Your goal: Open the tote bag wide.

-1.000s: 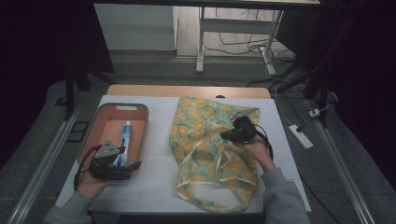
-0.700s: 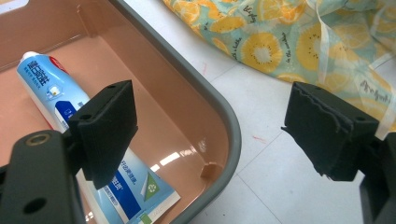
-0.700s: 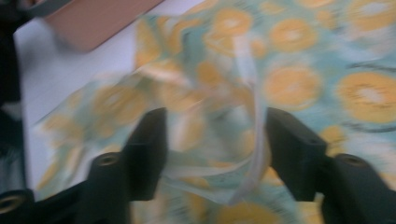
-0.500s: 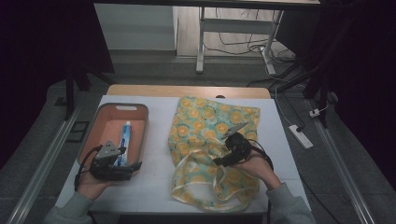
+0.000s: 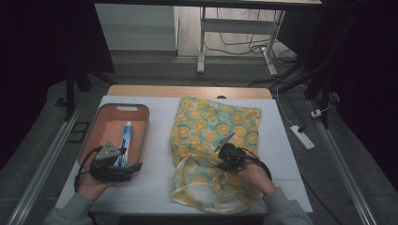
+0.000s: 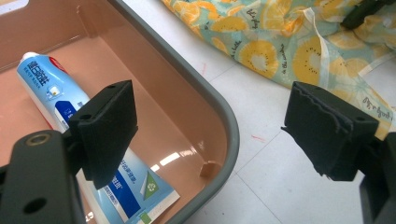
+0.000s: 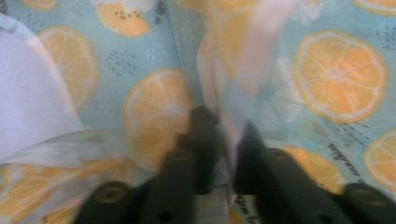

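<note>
Bag fabric pinched in right hand-held gripper (likely to open its mouth), left hand-held gripper spread wide straddling tray rim, toothpaste inside.

toothpaste tube | printed label, characters too small | fabric bag script unreadable

The cloth bag is pale turquoise, printed with yellow-orange citrus slices. The tray is salmon-pink inside with a grey rim. The toothpaste tube is blue and white. The desk is white.
</note>
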A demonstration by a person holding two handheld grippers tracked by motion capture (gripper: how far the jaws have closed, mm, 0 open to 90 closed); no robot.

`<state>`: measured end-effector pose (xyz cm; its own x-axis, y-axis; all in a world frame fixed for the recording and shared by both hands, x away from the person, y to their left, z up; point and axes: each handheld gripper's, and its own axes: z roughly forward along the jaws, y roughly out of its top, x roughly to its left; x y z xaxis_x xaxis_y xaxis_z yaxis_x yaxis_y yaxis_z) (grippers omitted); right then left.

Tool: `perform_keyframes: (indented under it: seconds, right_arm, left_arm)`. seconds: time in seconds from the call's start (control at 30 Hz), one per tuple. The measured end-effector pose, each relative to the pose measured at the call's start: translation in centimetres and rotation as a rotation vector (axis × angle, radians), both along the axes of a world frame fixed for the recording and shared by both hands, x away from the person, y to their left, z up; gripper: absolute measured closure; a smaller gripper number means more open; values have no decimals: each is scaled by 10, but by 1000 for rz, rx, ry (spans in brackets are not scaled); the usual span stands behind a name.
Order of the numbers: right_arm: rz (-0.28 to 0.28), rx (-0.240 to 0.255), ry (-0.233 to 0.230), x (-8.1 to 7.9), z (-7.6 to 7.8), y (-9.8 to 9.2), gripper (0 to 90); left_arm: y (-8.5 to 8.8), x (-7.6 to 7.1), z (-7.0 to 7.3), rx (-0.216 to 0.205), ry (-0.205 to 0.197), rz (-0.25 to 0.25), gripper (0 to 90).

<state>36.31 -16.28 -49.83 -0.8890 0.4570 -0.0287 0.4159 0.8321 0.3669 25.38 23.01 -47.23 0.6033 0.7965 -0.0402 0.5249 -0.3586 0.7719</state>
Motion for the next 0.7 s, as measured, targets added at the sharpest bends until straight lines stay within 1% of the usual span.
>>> perform_keyframes:
  seconds: [0.03,0.07,0.1,0.13,0.17,0.23,0.27,0.33,0.4,0.5,0.6,0.63,0.7]
  right_arm:
    - [2,4,-14,0,2,0,859]
    - [4,31,-29,0,7,-1,863]
    - [1,74,-40,1,15,-3,865]
    - [-4,167,-89,3,36,-8,868]
    - [-4,167,-89,3,36,-8,868]
    - [-8,253,-142,6,59,-12,869]
    - [-14,307,-167,8,73,-15,869]
    - [-22,347,-204,13,87,-16,869]
    - [-37,378,-235,21,98,-17,869]
    - [-64,422,-263,35,105,-17,869]
    - [-101,443,-283,46,103,-18,869]
    - [-116,455,-284,49,102,-19,869]
    - [-135,463,-282,55,99,-20,869]
  left_arm:
    - [0,0,0,0,0,-1,173]
    - [0,0,0,0,-1,-1,173]
    - [0,0,0,-1,-1,1,173]
    - [0,0,1,-1,-1,2,173]
    - [0,0,1,-1,0,2,173]
    - [0,1,0,2,1,0,173]
    - [0,1,0,3,1,0,173]
    - [-1,1,0,3,2,-2,173]
    - [-1,1,0,4,1,-2,173]
    - [0,2,0,0,1,0,173]
    - [1,2,0,-5,2,1,173]
    - [2,3,0,-6,2,2,173]
    - [2,3,1,-6,2,2,173]
